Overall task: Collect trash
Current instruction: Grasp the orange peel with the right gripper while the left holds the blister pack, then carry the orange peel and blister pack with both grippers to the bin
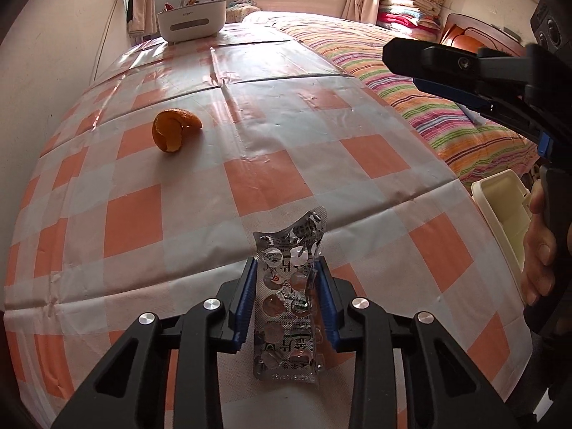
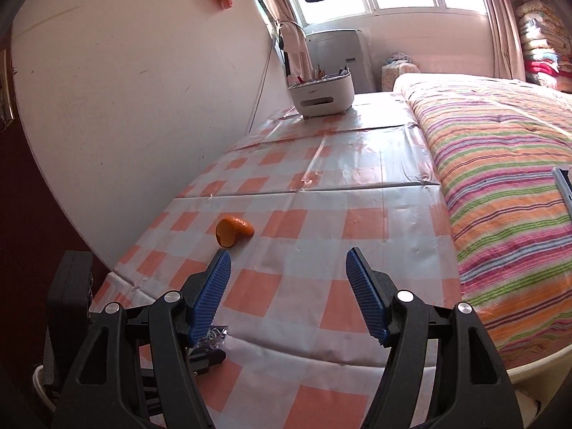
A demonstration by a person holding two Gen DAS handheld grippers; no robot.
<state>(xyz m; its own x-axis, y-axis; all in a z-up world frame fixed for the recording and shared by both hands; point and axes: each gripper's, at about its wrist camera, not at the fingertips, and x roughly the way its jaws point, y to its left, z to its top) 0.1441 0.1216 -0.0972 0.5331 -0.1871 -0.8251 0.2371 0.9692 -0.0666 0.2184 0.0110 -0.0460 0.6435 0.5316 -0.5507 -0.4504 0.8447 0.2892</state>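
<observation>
A crumpled silver blister pack stands on end between the blue pads of my left gripper, which press on both of its edges just above the checked tablecloth. Farther away to the left, an orange peel lies on the cloth. My right gripper hangs open and empty over the table, with the orange peel just beyond its left fingertip. A scrap of the foil pack shows low on the left in the right wrist view.
A white desk organiser full of pens stands at the table's far end by the wall. A striped bed cover runs along the right edge. A white plastic bin sits off the table's right side, next to a hand.
</observation>
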